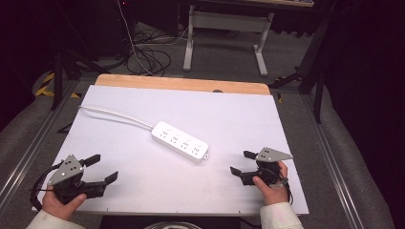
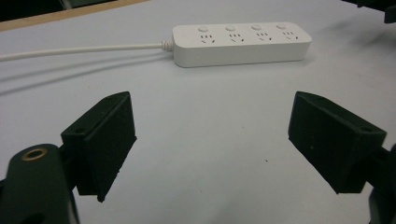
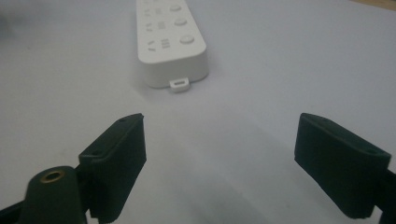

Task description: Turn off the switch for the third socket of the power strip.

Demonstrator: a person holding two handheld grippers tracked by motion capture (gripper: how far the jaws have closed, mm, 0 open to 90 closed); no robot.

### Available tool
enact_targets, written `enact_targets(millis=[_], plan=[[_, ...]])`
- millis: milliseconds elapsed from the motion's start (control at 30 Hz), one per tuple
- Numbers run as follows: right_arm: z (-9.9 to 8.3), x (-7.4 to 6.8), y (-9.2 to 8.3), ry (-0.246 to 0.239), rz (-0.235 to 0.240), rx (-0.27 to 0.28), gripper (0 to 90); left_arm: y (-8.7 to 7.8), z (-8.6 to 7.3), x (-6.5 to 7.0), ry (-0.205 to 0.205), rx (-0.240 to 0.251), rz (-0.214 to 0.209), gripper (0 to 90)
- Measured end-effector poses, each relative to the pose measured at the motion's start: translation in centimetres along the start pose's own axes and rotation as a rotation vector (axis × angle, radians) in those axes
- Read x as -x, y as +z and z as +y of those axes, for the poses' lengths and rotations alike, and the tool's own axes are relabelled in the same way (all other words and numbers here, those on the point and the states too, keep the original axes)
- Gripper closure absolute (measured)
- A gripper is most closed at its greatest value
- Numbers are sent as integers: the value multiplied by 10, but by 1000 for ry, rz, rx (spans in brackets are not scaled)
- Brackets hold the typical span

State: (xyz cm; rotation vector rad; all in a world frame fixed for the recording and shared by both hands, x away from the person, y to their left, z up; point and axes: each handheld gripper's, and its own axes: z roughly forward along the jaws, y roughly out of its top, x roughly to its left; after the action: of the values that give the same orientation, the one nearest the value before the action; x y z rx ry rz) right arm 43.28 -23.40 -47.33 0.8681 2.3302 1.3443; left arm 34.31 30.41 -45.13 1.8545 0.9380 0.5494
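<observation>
White four-socket plastic power strip (image 1: 180, 141) lies flat near the middle of the white-topped bench (image 1: 229, 114), its long axis running on a diagonal from far left to near right, with its white cord (image 1: 114, 116) trailing off toward the bench's far left corner. A person at the near edge holds a black two-jaw claw in each hand, both resting low on the bench and touching nothing. The left claw (image 1: 103, 168) sits at the near left corner, jaws spread wide and empty, and looks broadside at the strip's long flank. The right claw (image 1: 242, 163) sits at the near right, jaws likewise wide apart and empty, facing the strip's cordless end with its small tab (image 3: 179, 84). By my reckoning the right claw is the nearer of the two, since the strip's near end points its way; the left would have to cross more open bench to reach it.
</observation>
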Motion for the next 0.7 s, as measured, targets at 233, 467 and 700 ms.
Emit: enact_targets(millis=[233, 467, 700], plan=[[-14, 2, -3, 13, 5, -25, 173, 0, -3, -1, 2, -9, 1, 148], [-27, 1, -4, 40, 2, -53, 173, 0, -5, -2, 1, -13, 2, 146], [-26, 1, -5, 47, -9, -55, 178, -1, -7, -2, -1, -11, 12, 146]])
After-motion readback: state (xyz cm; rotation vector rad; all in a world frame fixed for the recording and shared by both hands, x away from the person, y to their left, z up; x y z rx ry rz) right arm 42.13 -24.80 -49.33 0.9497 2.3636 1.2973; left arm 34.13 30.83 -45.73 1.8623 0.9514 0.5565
